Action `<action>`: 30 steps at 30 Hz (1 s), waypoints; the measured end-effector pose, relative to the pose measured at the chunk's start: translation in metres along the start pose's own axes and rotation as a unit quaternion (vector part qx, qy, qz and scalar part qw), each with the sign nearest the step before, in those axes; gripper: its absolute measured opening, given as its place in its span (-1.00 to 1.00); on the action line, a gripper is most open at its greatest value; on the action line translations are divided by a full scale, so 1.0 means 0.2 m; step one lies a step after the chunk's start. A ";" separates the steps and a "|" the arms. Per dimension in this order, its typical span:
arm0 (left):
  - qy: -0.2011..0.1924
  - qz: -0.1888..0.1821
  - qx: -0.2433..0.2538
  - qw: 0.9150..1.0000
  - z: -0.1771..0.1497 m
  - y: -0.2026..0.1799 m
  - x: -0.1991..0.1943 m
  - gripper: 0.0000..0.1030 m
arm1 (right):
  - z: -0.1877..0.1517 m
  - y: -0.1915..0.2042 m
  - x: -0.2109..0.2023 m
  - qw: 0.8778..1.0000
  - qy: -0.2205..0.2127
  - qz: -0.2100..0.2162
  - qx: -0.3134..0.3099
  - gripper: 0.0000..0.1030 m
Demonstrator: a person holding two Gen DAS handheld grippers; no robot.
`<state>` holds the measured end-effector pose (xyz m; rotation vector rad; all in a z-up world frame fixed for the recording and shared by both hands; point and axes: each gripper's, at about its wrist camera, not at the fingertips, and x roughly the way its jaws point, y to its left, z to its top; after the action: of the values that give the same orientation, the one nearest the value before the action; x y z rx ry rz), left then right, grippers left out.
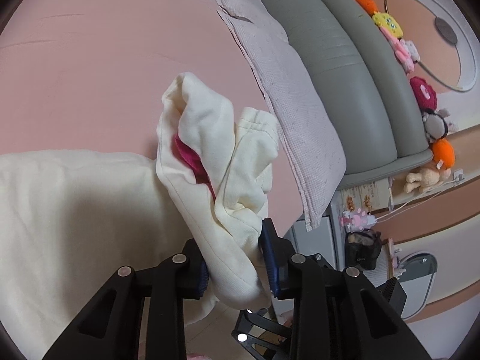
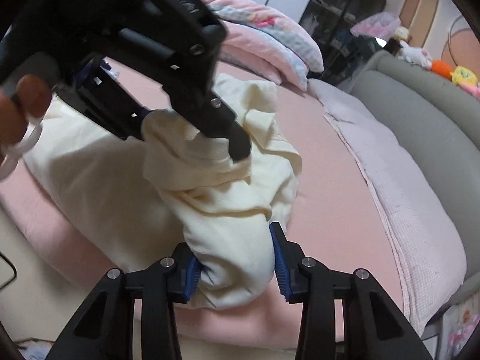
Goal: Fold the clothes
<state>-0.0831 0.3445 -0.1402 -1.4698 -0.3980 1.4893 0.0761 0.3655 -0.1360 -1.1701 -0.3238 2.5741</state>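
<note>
Left gripper (image 1: pixel 237 267) clamps a cream garment (image 1: pixel 210 162) – pink lining showing – above the pink bed (image 1: pixel 105 60)

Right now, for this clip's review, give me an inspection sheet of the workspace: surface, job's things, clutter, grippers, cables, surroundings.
Surface: pink bed sheet, mostly bare on the far side.
Job's things: cream garment bunched and lifted off the bed, pink lining showing inside a fold.
Clutter: pale checked quilt along the grey headboard; pile of pink bedding at the far end.
Grippers: left gripper pinches a cream fold; right gripper has the fabric bulging between its blue pads.
Cables: thin cords on the wall by the bedside.
Surroundings: plush toys lined on the headboard; dark cabinet behind.
</note>
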 end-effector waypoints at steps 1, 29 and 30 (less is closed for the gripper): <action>-0.003 -0.007 -0.004 1.000 -0.01 0.01 -0.02 -0.48 | 0.01 0.00 -0.01 1.000 0.000 0.004 0.001 -0.27; -0.058 -0.008 -0.056 0.997 -0.21 0.24 -0.33 -0.44 | 0.06 0.43 0.05 0.973 -0.028 -0.003 -0.227 -0.30; -0.059 0.001 -0.049 0.997 -0.21 0.23 -0.34 -0.26 | 0.07 0.42 0.06 0.975 -0.027 -0.001 -0.221 -0.30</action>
<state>-0.0770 0.2523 -0.1454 -1.4629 -0.5484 1.5819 0.0441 0.2895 -0.1627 -1.2330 -0.9483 2.6109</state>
